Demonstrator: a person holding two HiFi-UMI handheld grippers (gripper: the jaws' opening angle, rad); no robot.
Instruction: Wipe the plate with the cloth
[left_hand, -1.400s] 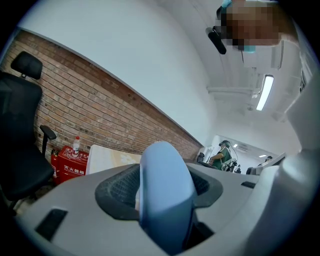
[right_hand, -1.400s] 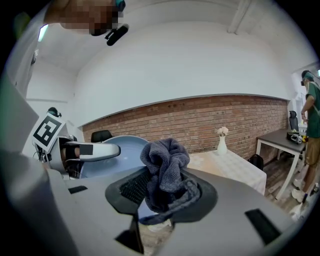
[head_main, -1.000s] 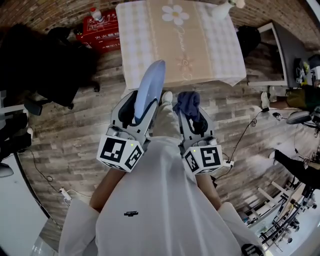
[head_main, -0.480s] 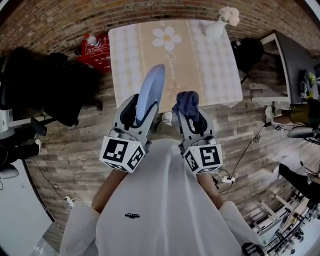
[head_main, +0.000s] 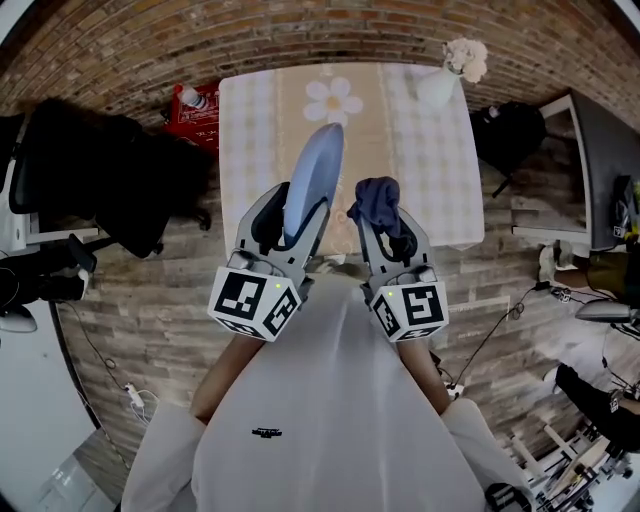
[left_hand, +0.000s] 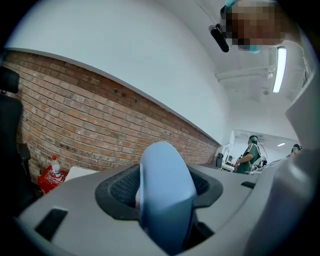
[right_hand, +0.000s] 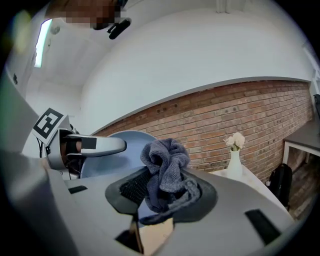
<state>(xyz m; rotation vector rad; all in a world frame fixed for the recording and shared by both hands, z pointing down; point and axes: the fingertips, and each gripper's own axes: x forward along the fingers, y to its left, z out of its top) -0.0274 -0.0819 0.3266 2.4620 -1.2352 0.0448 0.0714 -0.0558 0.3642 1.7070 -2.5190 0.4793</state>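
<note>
Pale blue and glazed, the plate (head_main: 312, 170) stands on edge in my left hand-held gripper (head_main: 293, 212). Its jaws pinch the lower rim, in the air over the near edge of the bench (head_main: 440, 180). The plate is stiff, probably slick and breakable, so I judge the rim grip needs to be firm once I rub. Just beside it, my right hand-held gripper (head_main: 386, 228) pinches the cloth (head_main: 377, 200), a soft grey bunch that should fold against the face. A vase (head_main: 438, 86) stands at the far corner.
</note>
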